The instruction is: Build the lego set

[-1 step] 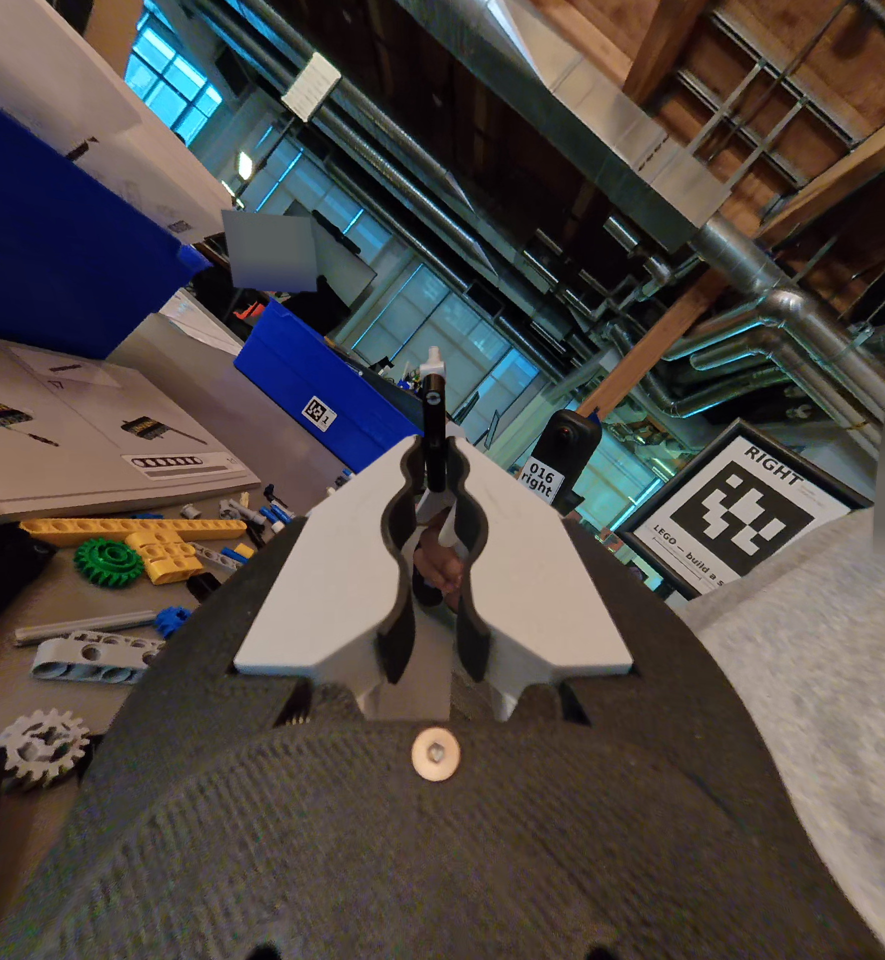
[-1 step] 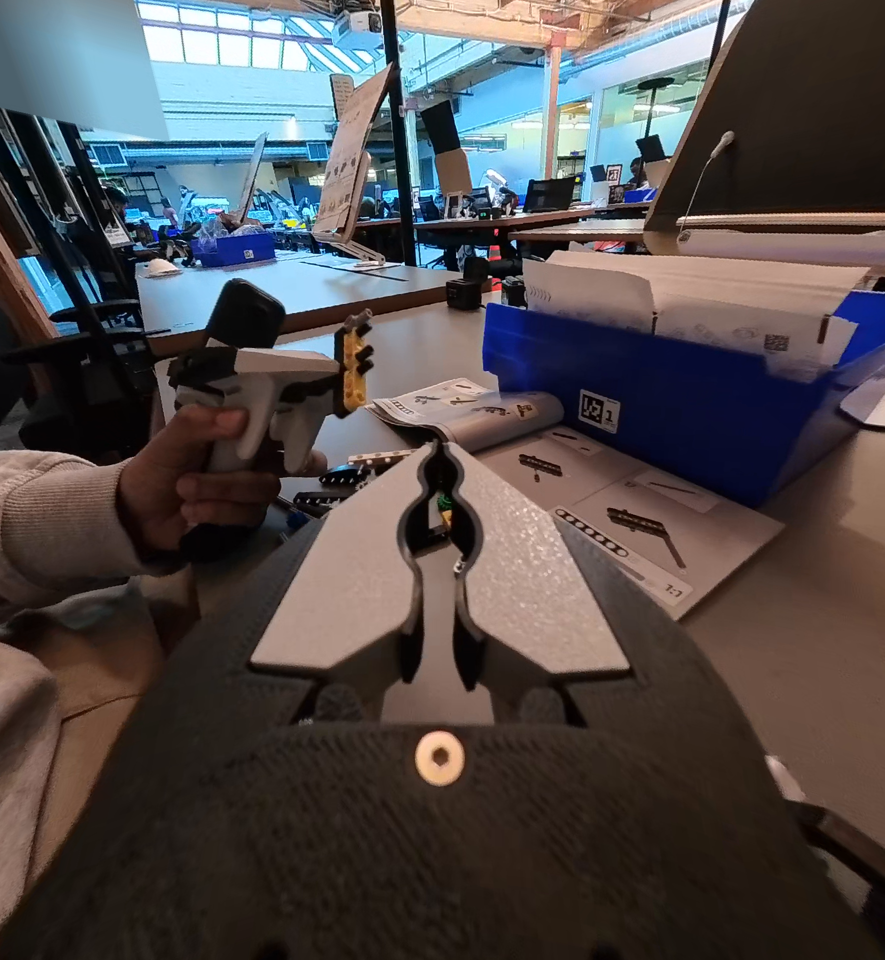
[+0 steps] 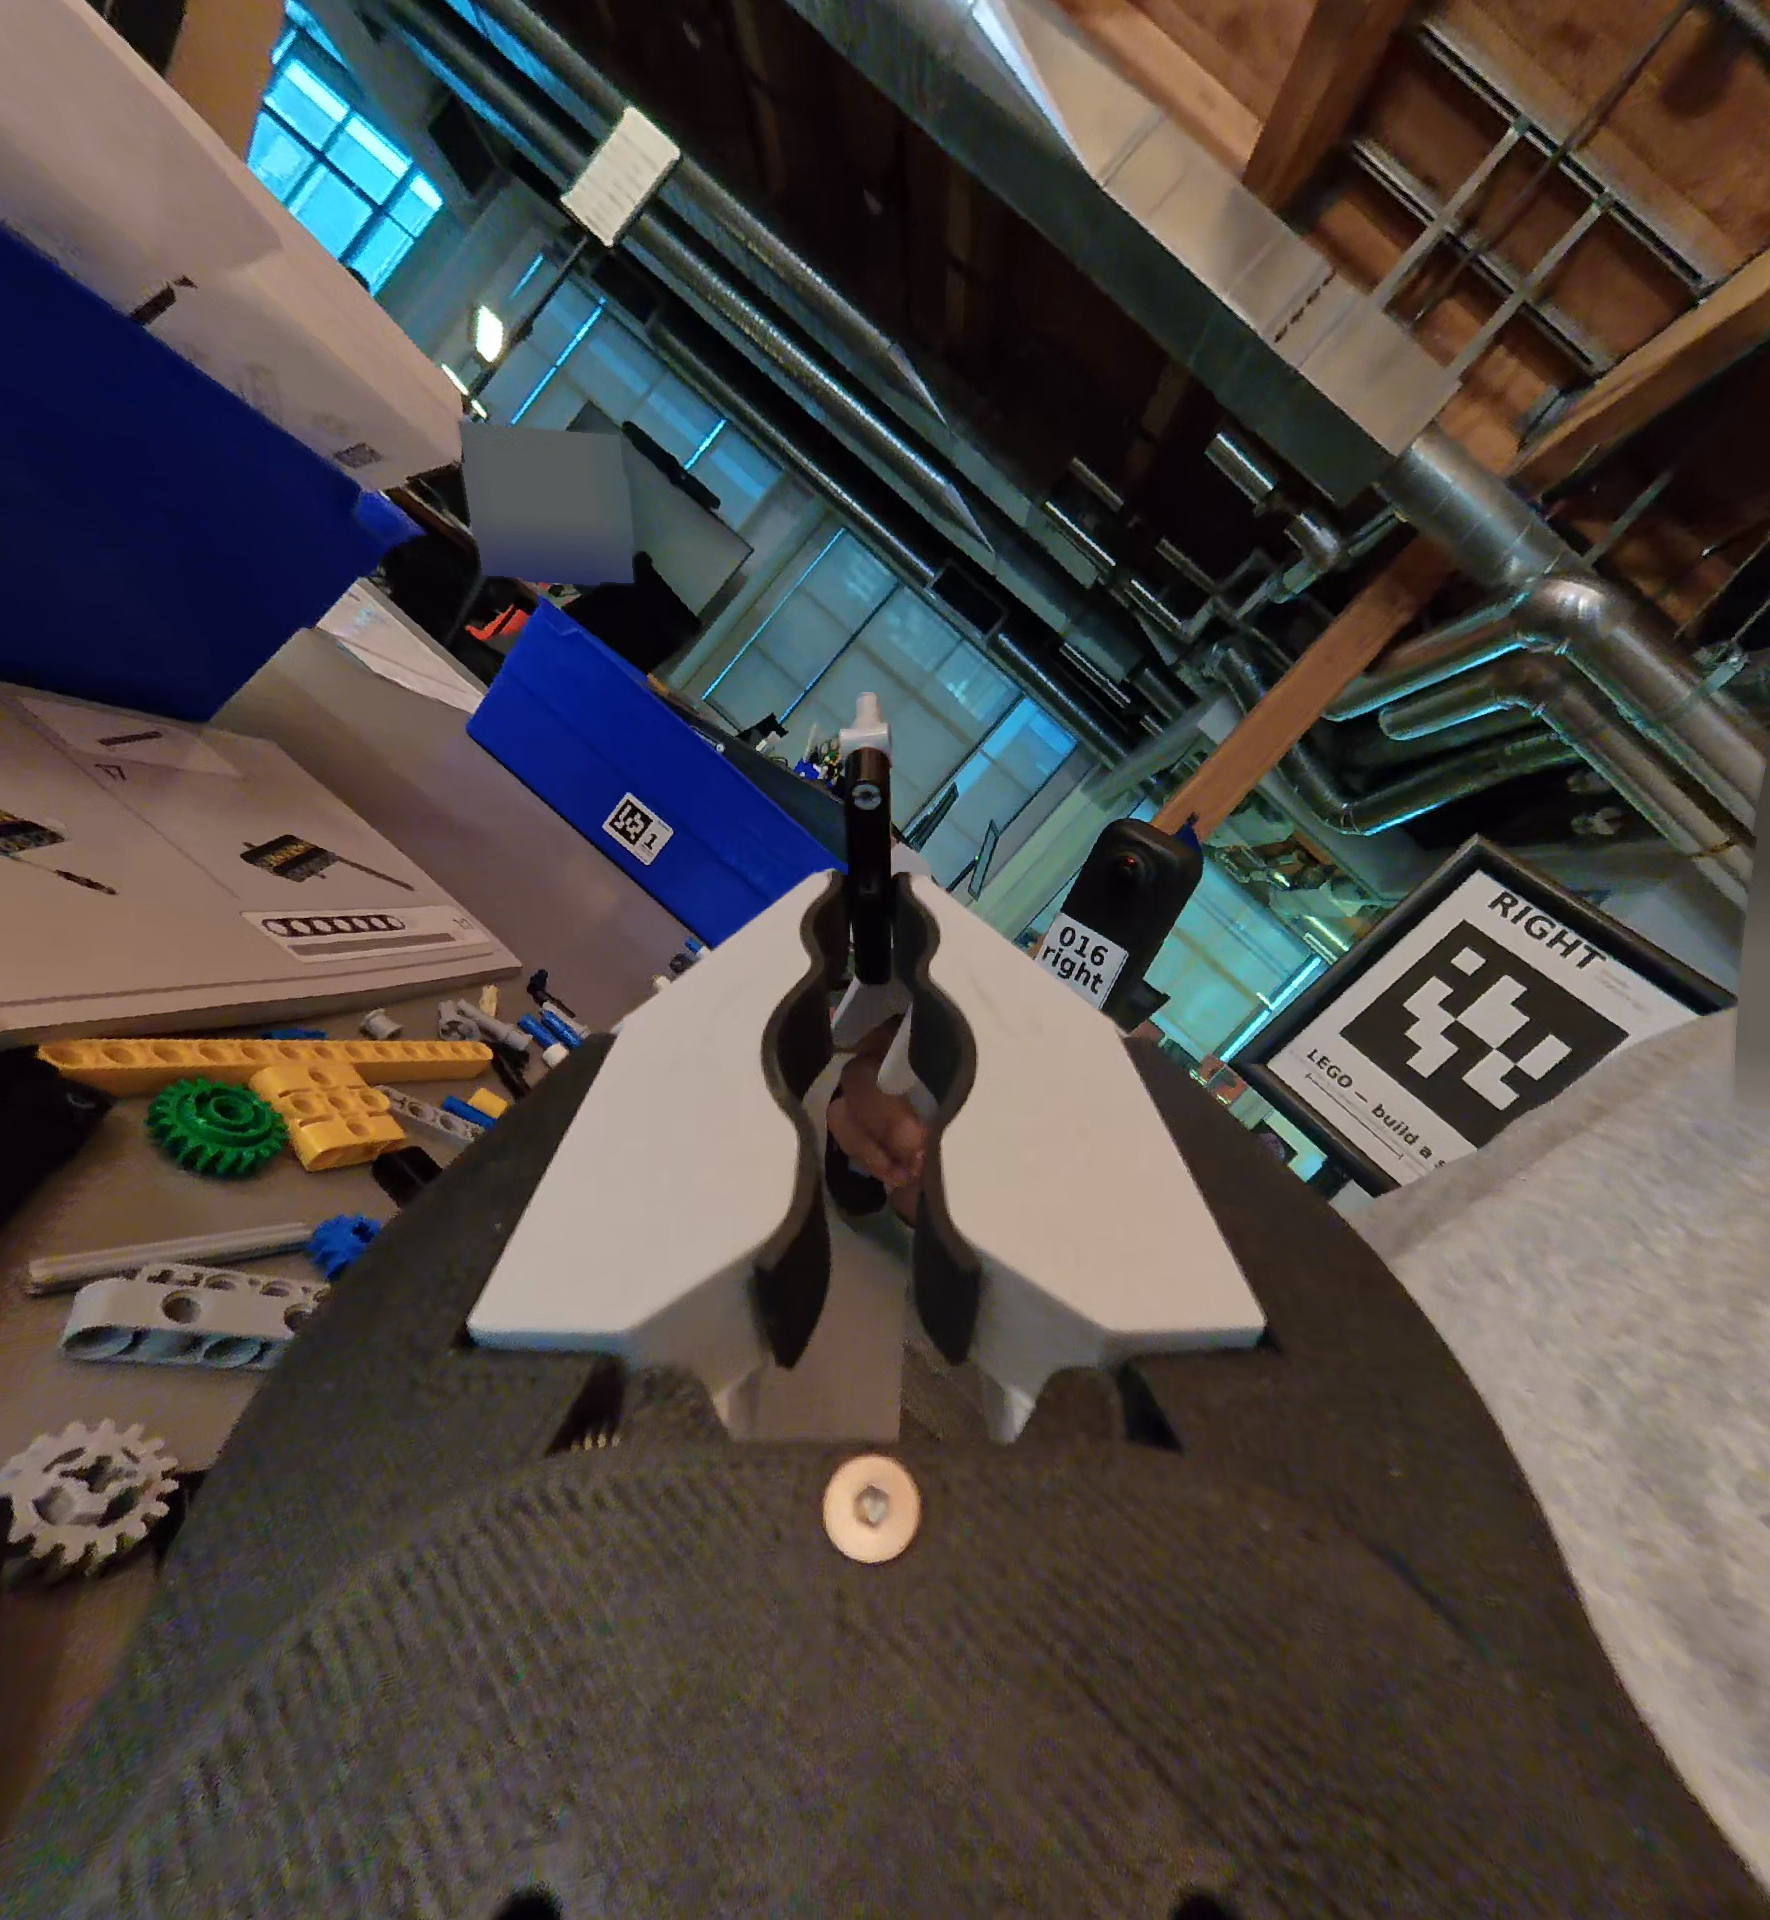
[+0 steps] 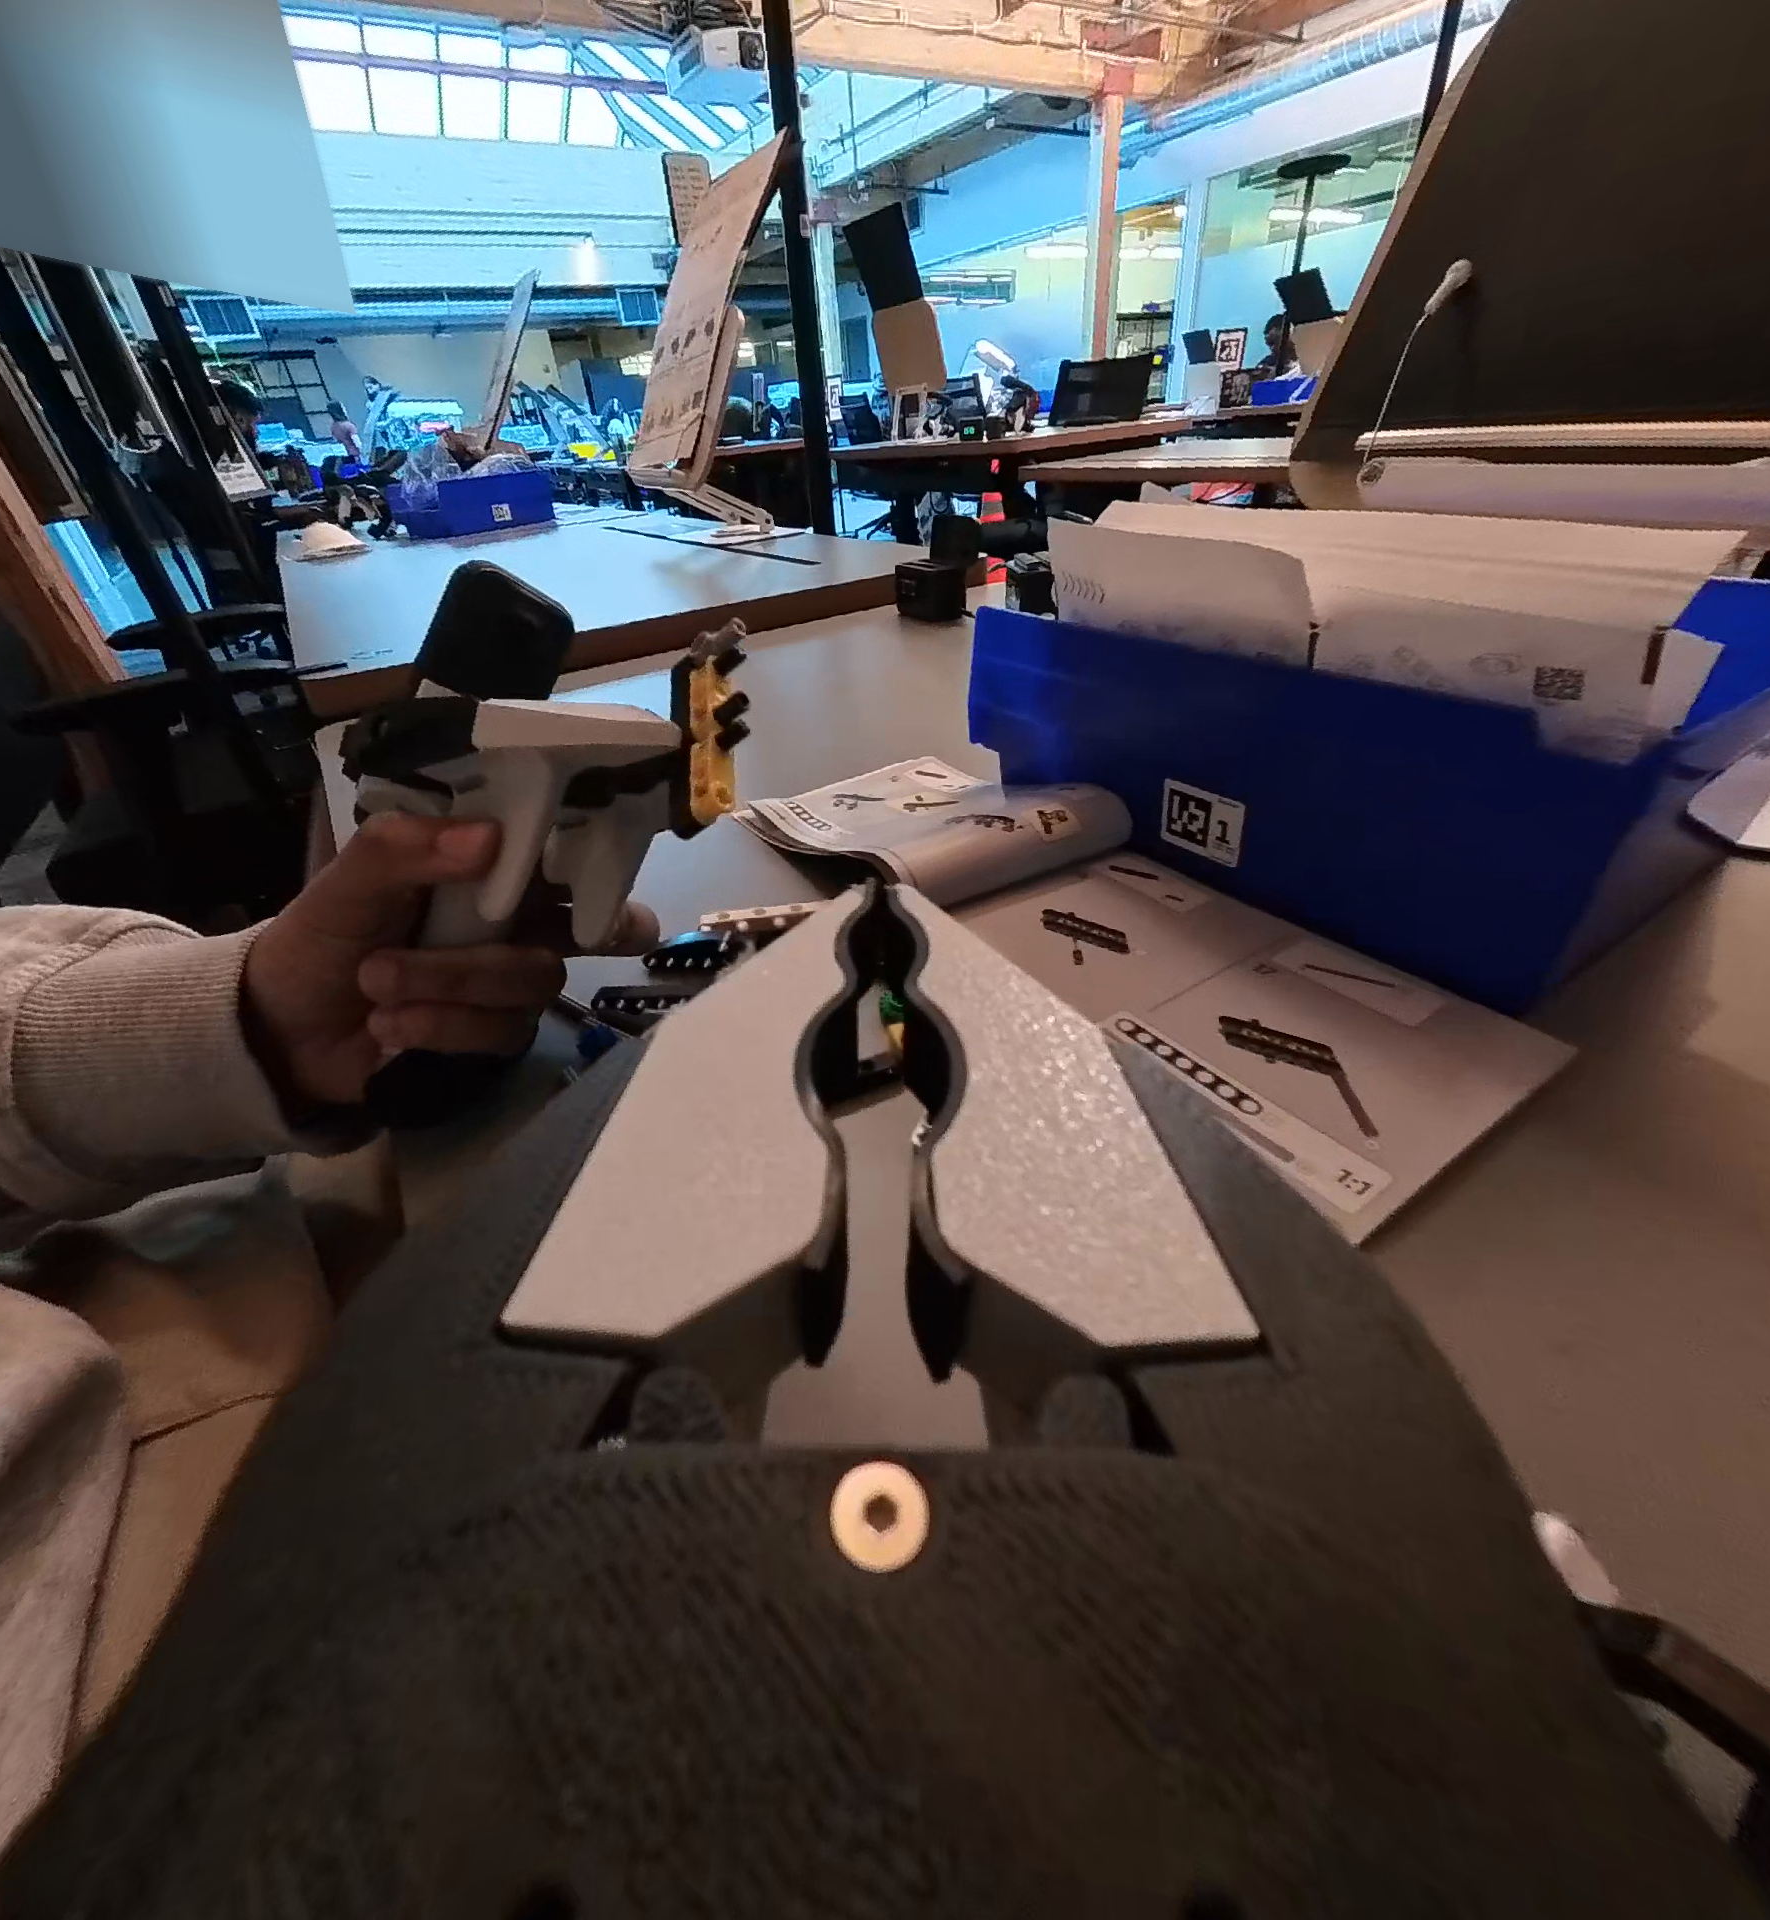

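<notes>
Our left tool (image 3: 868, 914) is clamped on a small sub-assembly (image 4: 706, 740) of black and yellow beams with pins and a grey axle tip, held up off the table and edge-on to its own camera. Our right tool (image 4: 873, 904) has its fingers pressed together with nothing visible between them; it hangs low over the table (image 4: 1639, 1299), apart from the left one.

Just beyond lies the open instruction booklet (image 4: 1224, 997), and behind it the blue bin (image 4: 1380, 831) holding white boxes.

Loose parts are spread beside the booklet: a long yellow beam (image 3: 268, 1060), a green gear (image 3: 218, 1124), a grey beam (image 3: 174, 1320), a grey axle (image 3: 164, 1252), a grey gear (image 3: 86, 1496) and small blue pins (image 3: 548, 1029).

We judge the build to be early — only one small cluster is joined, and most pieces are still unattached on the table.
</notes>
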